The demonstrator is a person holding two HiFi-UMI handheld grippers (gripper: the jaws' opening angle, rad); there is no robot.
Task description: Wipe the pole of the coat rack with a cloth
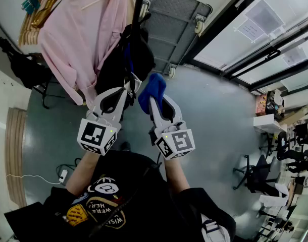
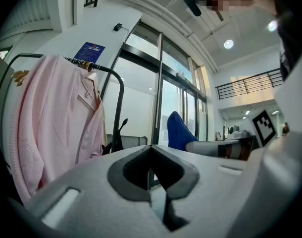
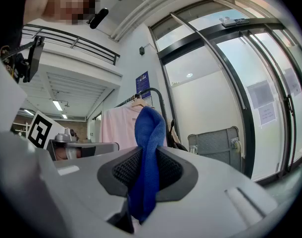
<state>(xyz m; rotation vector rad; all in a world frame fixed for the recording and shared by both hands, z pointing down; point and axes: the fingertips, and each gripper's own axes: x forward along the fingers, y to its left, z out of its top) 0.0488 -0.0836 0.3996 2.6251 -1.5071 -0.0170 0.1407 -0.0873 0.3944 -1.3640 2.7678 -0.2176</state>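
Note:
The coat rack's black pole (image 1: 139,6) runs down from the top of the head view, behind a pink shirt (image 1: 83,34) and a black garment (image 1: 121,59). My right gripper (image 1: 150,99) is shut on a blue cloth (image 1: 153,88), which sticks up past its tips just right of the pole. In the right gripper view the cloth (image 3: 150,133) hangs between the jaws of that gripper (image 3: 146,150), and the pole (image 3: 161,108) stands a little behind it. My left gripper (image 1: 130,84) is shut with nothing in it, its tips at the black garment. In the left gripper view the pole (image 2: 119,113) curves down left of that gripper (image 2: 151,147).
A grey wheeled panel (image 1: 174,24) stands behind the rack, beside the glass doors (image 1: 255,29). Wooden hangers (image 1: 38,9) crowd the rack's left end. A white cable and a power strip (image 1: 63,174) lie on the floor at the left. Office chairs (image 1: 252,175) stand at the far right.

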